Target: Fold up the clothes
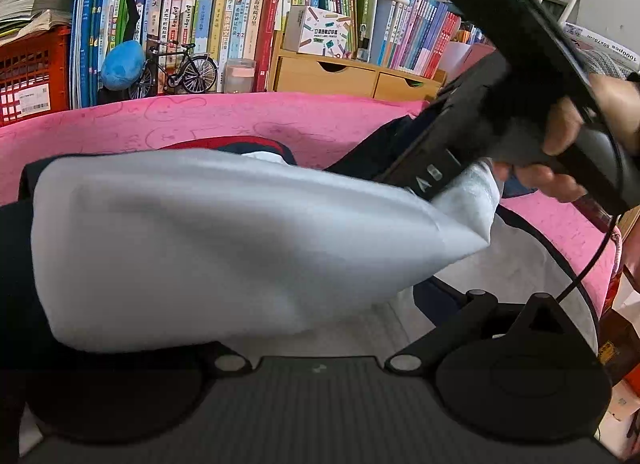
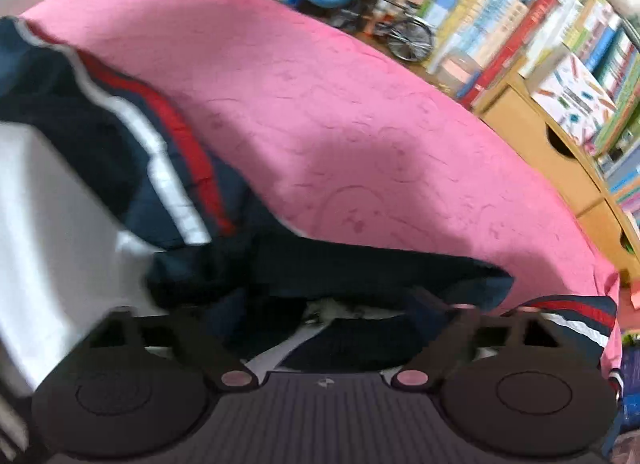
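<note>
A navy jacket (image 2: 120, 135) with red and white stripes lies on the pink cover (image 2: 340, 123). In the left wrist view its pale grey lining (image 1: 220, 232) is turned up in a big fold. That fold drapes over the left finger of my left gripper (image 1: 316, 304). The right finger (image 1: 480, 296) stands far out, so the jaws are spread. My right gripper (image 2: 296, 312) points down at the jacket's navy edge with its fingers wide apart and nothing pinched. In the left wrist view the right gripper (image 1: 460, 135), held in a hand (image 1: 560, 131), hovers at the fold's tip.
Behind the pink cover stand shelves of books (image 1: 240, 23), a wooden drawer unit (image 1: 352, 75), a model bicycle (image 1: 176, 71), a blue plush toy (image 1: 122, 63) and a red crate (image 1: 32, 75). A black cable (image 1: 592, 260) hangs from the right gripper.
</note>
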`<action>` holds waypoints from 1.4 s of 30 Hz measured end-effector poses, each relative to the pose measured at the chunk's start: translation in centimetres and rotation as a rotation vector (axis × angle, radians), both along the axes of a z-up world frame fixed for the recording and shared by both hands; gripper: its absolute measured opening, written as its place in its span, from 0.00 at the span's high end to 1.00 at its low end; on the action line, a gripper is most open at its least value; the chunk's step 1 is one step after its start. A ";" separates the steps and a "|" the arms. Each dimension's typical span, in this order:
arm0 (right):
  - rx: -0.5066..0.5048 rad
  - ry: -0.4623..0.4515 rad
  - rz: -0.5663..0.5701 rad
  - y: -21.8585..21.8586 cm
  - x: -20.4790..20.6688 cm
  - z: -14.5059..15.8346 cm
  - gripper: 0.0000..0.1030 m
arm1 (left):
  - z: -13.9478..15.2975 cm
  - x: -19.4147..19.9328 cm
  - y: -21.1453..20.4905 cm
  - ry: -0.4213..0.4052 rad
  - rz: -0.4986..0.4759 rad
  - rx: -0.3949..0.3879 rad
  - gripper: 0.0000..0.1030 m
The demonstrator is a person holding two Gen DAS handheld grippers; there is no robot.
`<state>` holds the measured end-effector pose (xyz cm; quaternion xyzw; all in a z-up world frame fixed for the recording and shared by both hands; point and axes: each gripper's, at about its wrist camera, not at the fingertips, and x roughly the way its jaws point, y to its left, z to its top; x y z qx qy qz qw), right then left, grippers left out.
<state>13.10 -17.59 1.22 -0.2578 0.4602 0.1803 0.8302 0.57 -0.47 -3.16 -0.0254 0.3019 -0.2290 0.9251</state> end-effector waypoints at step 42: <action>0.558 -0.337 -0.143 7.3 15.6 8.9 0.87 | 0.0 0.1 0.5 0.005 -0.013 -0.026 0.00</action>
